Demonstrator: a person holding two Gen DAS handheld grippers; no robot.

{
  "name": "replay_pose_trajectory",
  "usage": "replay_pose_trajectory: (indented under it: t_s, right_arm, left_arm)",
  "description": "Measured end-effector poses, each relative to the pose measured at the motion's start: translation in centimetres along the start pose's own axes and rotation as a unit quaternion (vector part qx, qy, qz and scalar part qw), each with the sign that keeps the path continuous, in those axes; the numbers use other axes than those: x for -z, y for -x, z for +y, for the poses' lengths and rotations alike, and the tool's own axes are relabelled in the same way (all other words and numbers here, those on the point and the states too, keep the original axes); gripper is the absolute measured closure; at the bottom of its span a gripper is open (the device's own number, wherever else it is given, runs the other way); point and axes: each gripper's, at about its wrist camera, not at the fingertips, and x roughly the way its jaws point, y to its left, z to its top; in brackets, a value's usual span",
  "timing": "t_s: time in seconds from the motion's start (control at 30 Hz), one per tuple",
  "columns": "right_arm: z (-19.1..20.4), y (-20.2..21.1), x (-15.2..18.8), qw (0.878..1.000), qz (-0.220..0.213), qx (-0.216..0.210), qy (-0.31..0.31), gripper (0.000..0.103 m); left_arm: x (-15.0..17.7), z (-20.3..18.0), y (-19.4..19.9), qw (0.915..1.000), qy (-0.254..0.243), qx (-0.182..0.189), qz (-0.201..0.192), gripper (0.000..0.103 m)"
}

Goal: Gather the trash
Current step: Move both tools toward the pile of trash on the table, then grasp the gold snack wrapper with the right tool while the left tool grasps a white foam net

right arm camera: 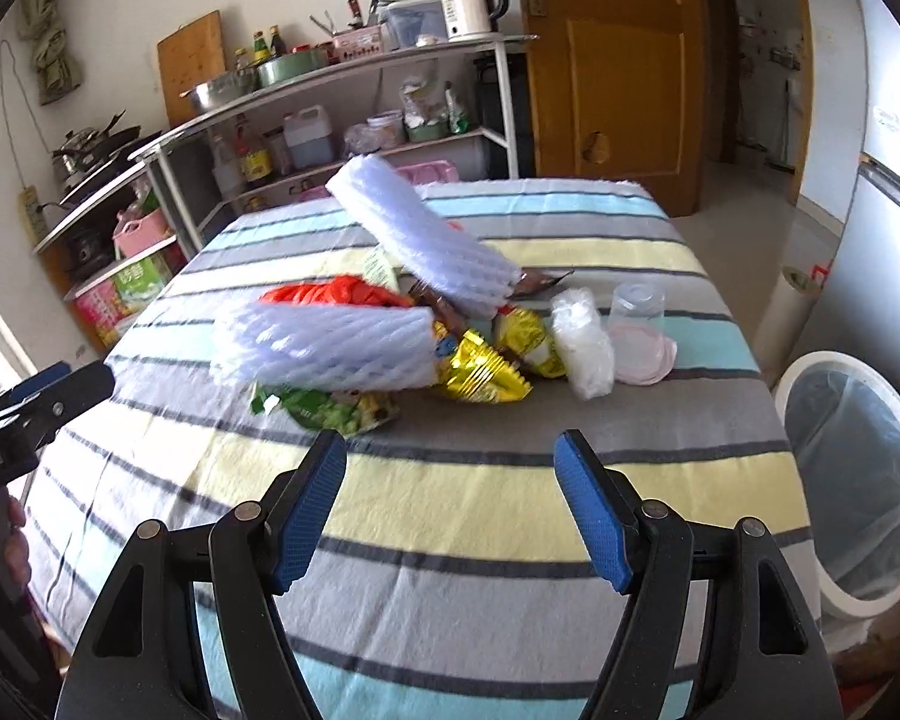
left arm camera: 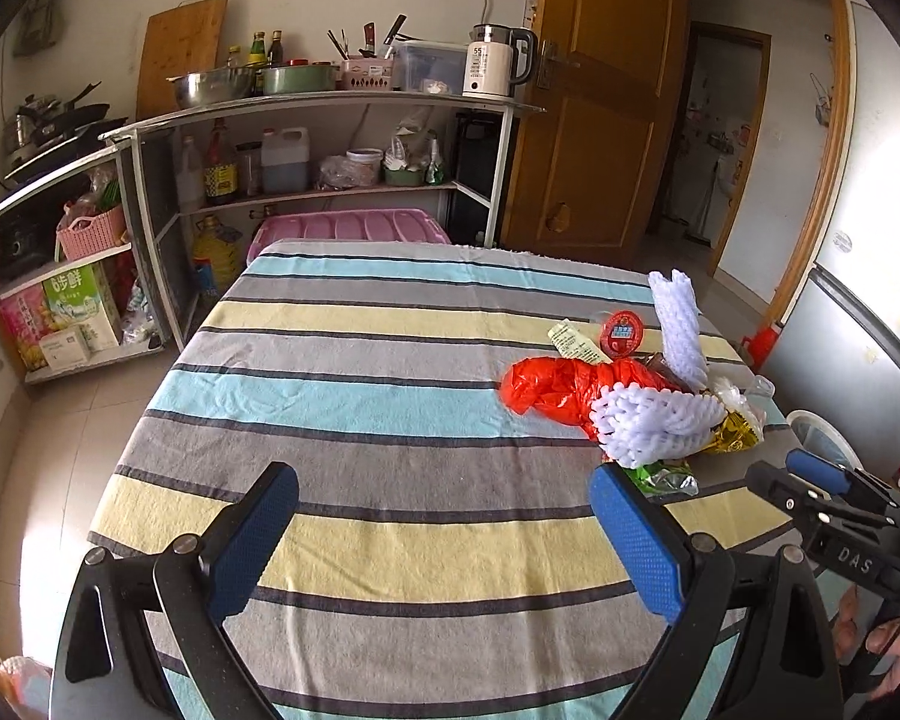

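A pile of trash lies on the striped tablecloth [left arm camera: 390,408]: a red plastic bag [left arm camera: 561,387], white foam fruit nets [right arm camera: 330,348], a gold wrapper [right arm camera: 486,372], a green wrapper [right arm camera: 324,408], a clear plastic bag [right arm camera: 585,342], a clear cup [right arm camera: 636,306] and a pink lid [right arm camera: 645,351]. My left gripper [left arm camera: 444,525] is open and empty, left of the pile. My right gripper [right arm camera: 450,492] is open and empty, just in front of the pile. A white bin [right arm camera: 852,480] with a clear liner stands at the table's right edge.
A metal shelf [left arm camera: 330,102] with pots, bottles and a kettle [left arm camera: 498,63] stands behind the table. A pink tub [left arm camera: 348,225] sits at the far edge. A wooden door [left arm camera: 600,90] is at the back right. The right gripper shows in the left wrist view [left arm camera: 822,480].
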Motion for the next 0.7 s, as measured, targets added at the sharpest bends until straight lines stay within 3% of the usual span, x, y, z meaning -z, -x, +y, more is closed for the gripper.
replay_pose_trajectory:
  t_s: [0.13, 0.23, 0.3, 0.4, 0.5, 0.63, 0.7]
  right_arm:
    - [-0.9, -1.1, -1.5, 1.000, 0.003, 0.018, -0.022, 0.031]
    - [-0.4, -1.7, -2.3, 1.000, 0.004, -0.006, -0.010, 0.031]
    - [-0.3, -2.6, -2.4, 1.000, 0.022, -0.007, -0.011, 0.031]
    - [-0.3, -4.1, -2.5, 0.999, 0.040, -0.013, -0.016, 0.047]
    - [-0.5, -5.0, -2.5, 0.998, 0.051, -0.027, -0.021, 0.049]
    - [-0.8, -5.2, -2.2, 0.997, 0.057, -0.038, -0.027, 0.069]
    - [-1.0, -5.1, -1.9, 0.997, 0.060, -0.042, -0.030, 0.070]
  left_arm:
    - [-0.5, -0.4, -1.0, 0.9998, 0.003, 0.017, 0.009, 0.004]
    - [-0.9, -0.8, -1.5, 0.9989, 0.011, 0.043, 0.017, 0.004]
    - [-1.2, -1.2, -1.9, 0.9989, 0.007, 0.042, 0.019, 0.004]
    - [-1.6, -1.7, -2.2, 0.9987, 0.003, 0.047, 0.021, 0.004]
    - [-2.0, -2.0, -2.5, 0.9988, 0.000, 0.045, 0.021, 0.004]
    - [-2.7, -2.2, -2.7, 0.9985, 0.001, 0.052, 0.018, 0.004]
    - [-2.9, -2.4, -3.0, 0.9985, 0.000, 0.051, 0.020, 0.004]
